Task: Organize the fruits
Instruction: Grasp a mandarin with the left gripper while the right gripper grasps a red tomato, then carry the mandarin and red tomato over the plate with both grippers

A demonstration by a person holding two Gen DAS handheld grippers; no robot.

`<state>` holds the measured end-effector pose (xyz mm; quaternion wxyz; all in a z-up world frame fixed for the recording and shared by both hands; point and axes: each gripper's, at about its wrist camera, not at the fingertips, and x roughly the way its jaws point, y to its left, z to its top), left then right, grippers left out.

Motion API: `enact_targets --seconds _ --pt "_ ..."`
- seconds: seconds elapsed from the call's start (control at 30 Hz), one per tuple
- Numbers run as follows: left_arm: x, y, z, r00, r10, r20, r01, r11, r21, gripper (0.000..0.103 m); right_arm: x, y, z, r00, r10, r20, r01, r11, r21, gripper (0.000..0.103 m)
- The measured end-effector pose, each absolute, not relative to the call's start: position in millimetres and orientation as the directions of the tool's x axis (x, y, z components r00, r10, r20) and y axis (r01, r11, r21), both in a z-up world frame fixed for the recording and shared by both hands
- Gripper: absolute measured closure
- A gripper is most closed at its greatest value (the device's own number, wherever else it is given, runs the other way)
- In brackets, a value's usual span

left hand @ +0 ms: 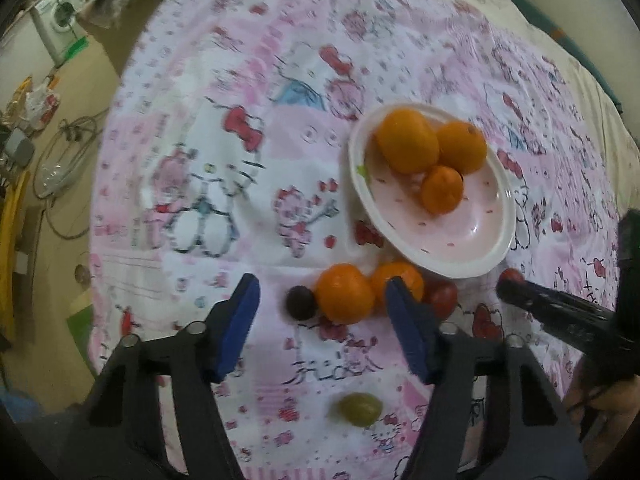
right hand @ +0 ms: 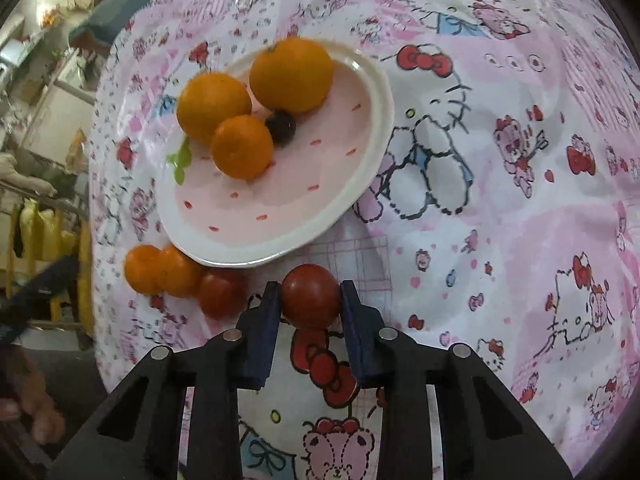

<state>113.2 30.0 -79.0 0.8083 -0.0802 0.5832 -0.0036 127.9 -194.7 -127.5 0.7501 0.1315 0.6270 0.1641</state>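
So the right gripper (right hand: 310, 300) has its pads clamped on a red tomato (right hand: 310, 296) just short of the plate (right hand: 372, 128). It's probably soft and slick, so squeeze gently across the widest part. The left gripper (left hand: 324, 304) hangs half open around an orange (left hand: 345, 293), not touching. Three oranges sit on the plate beyond.

Left wrist view: looks steeply down along own fingers (left hand: 248, 320) at patterned tabletop (left hand: 200, 152), close; plate (left hand: 492, 256) ahead right. Right wrist view: same steep downward look, closer, plate (right hand: 360, 196) ahead left. Shared: plate, oranges on it, loose fruit beside near rim. Each view catches other gripper at its edge.
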Motion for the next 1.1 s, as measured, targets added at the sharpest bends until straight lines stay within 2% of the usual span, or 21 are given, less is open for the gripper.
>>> enact_targets --seconds 0.1,0.43,0.47,0.5,0.8,1.1 --pt "122.3 25.7 -91.3 0.276 -0.124 -0.953 -0.104 0.982 -0.158 0.057 125.6 -203.4 -117.5 0.182 0.444 -0.877 -0.073 0.896 0.438 0.072" --pt "132.1 13.5 -116.9 0.211 -0.084 -0.974 -0.125 0.986 -0.112 0.062 118.0 -229.9 -95.1 0.234 0.491 -0.839 -0.048 0.868 0.495 0.072" --pt "132.1 11.2 -116.9 0.21 -0.076 -0.975 -0.119 0.988 -0.103 0.064 116.7 -234.8 -93.3 0.237 0.495 -0.836 -0.047 0.866 0.499 0.072" --pt "132.4 9.2 -117.2 0.211 -0.084 -0.974 -0.111 0.988 -0.11 0.071 115.6 -236.8 -91.1 0.242 0.497 -0.833 -0.047 0.864 0.501 0.072" --pt "132.1 11.0 -112.4 0.226 -0.086 -0.97 -0.119 0.986 -0.115 0.072 108.8 -245.0 -79.9 0.266 0.495 -0.827 -0.044 0.863 0.503 0.072" --pt "110.4 10.6 -82.1 0.331 -0.051 -0.942 -0.062 0.995 -0.075 0.072 106.5 -242.3 -77.5 0.265 0.485 -0.833 -0.057 0.87 0.489 0.072"
